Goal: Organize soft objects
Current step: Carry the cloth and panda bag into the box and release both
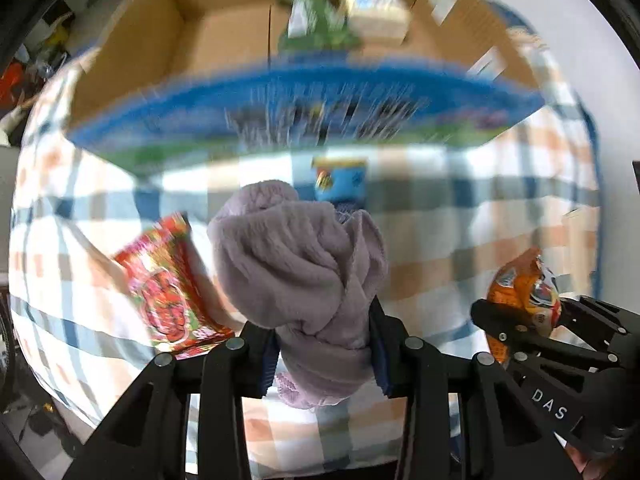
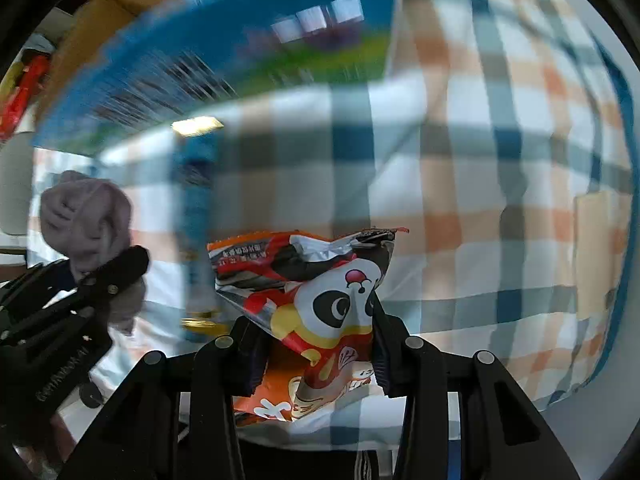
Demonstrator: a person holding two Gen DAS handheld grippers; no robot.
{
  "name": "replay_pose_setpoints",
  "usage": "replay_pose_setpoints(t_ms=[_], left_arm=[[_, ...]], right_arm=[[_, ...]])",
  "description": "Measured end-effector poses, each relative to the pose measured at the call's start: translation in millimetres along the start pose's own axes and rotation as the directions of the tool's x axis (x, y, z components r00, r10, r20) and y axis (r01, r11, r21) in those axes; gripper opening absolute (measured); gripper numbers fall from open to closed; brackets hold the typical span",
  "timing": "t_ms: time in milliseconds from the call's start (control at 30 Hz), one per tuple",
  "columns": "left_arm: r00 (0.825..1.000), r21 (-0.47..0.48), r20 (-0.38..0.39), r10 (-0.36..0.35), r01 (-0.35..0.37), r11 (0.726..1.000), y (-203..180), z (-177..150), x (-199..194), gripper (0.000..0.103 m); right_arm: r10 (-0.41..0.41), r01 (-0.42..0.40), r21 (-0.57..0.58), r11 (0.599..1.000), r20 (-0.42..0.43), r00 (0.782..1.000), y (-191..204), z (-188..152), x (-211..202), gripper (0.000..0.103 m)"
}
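clearly the left gripper (image 1: 322, 344) is pinching the lilac sock (image 1: 298, 264) and the right gripper (image 2: 316, 328) the panda snack bag (image 2: 308, 292), both hanging just short of the cardboard box (image 1: 224, 28); the slick bag is risking slipping, and the sock's dangling end snagging the box's near wall.

Both cameras sit just behind their own fingers, low over the checked cloth (image 1: 460, 240), facing the far cardboard box (image 1: 132, 60). The left view looks straight at the box's blue front and partly down into it. The right view stands to its right and meets the same blue front (image 2: 240, 48) at a slant. Each sees the other gripper near its own edge, close by; both are blurred.
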State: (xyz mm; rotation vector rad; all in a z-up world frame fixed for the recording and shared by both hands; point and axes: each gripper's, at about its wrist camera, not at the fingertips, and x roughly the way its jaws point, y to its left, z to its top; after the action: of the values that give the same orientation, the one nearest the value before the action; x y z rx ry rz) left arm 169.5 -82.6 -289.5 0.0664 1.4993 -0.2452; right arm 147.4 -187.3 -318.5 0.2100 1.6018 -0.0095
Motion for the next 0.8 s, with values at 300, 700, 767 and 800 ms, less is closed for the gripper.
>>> replay_pose_setpoints(t_ms=[300, 700, 767, 800], left_arm=[[0.981, -0.002, 0.183, -0.058, 0.060, 0.998, 14, 38, -109, 0.035], [0.952, -0.005, 0.306, -0.026, 0.029, 1.000, 33, 116, -145, 0.035], [0.956, -0.008, 0.293, -0.017, 0.020, 1.000, 38, 133, -137, 0.035], [0.958, -0.011, 0.287, -0.017, 0.021, 1.000, 41, 138, -136, 0.035]], right_arm=[[0.071, -0.065, -0.036, 0.997, 0.185, 0.980, 20, 13, -111, 0.044], [0.095, -0.070, -0.092, 0.993, 0.304, 0.948, 49, 74, -157, 0.044], [0.075, -0.049, -0.088, 0.995, 0.316, 0.946, 52, 90, -152, 0.044], [0.068, -0.044, -0.084, 0.996, 0.316, 0.946, 53, 99, -150, 0.044]])
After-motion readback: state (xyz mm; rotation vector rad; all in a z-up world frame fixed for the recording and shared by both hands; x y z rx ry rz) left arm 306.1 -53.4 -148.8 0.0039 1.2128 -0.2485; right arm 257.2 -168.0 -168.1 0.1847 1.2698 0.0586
